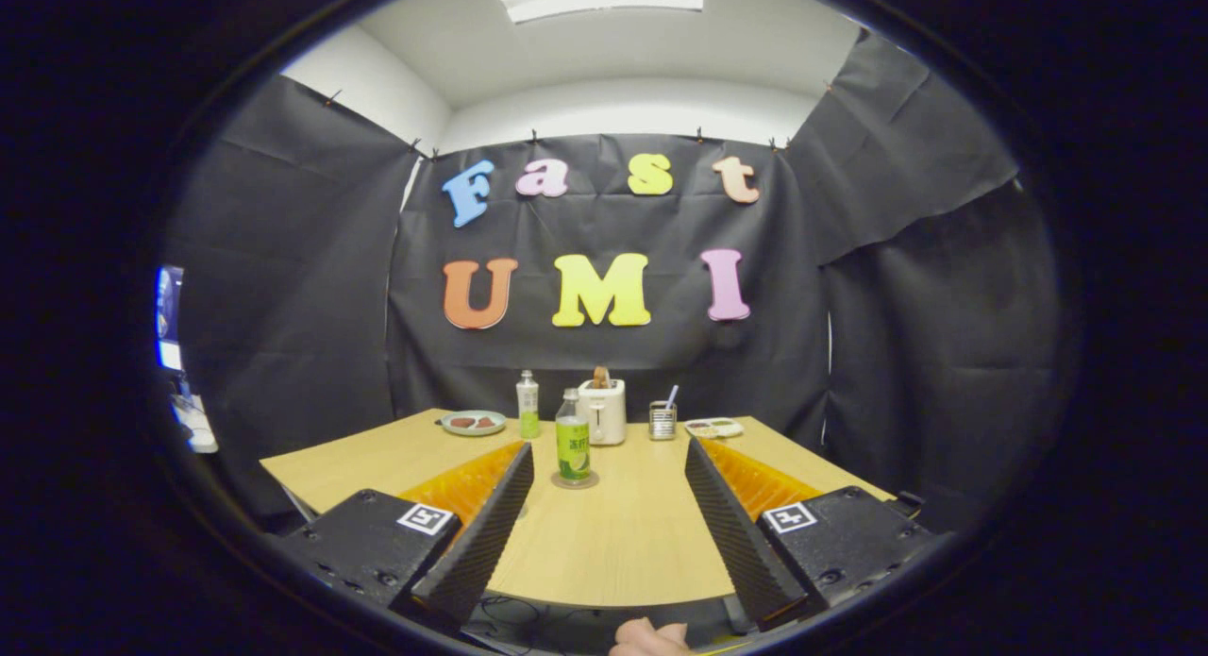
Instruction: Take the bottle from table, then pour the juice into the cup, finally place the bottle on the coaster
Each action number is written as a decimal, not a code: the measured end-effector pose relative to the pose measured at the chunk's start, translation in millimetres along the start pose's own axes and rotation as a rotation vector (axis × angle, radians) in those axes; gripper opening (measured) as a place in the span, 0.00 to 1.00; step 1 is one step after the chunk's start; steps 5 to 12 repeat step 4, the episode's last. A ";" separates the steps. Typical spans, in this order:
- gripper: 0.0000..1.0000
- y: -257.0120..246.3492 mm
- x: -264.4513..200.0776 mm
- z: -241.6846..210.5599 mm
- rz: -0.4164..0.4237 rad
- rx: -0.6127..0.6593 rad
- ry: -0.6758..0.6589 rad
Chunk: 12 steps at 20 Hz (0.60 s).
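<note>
Ribbed gripper fingers stand spread wide, holding nothing, low in the frame. Beyond them, nearer the left finger, a green-labelled plastic bottle stands upright on a round coaster on the wooden table.

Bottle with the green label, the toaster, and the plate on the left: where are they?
Bottle (572, 444): gripper view, on its green label, ahead of the open hand-held gripper (609, 533).
Toaster (604, 412): gripper view, on its white front.
Plate (473, 423): gripper view, on its rim.
</note>
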<state>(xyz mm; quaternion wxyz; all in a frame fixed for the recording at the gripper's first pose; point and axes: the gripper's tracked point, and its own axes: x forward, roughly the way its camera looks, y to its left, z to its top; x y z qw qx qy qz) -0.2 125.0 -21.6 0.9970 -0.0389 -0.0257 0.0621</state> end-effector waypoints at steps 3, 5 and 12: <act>1.00 0.4 -4.3 5.0 0.003 0.021 0.000; 1.00 -3.0 -6.1 9.0 -0.008 0.014 -0.017; 1.00 -3.0 -6.1 9.0 -0.008 0.014 -0.017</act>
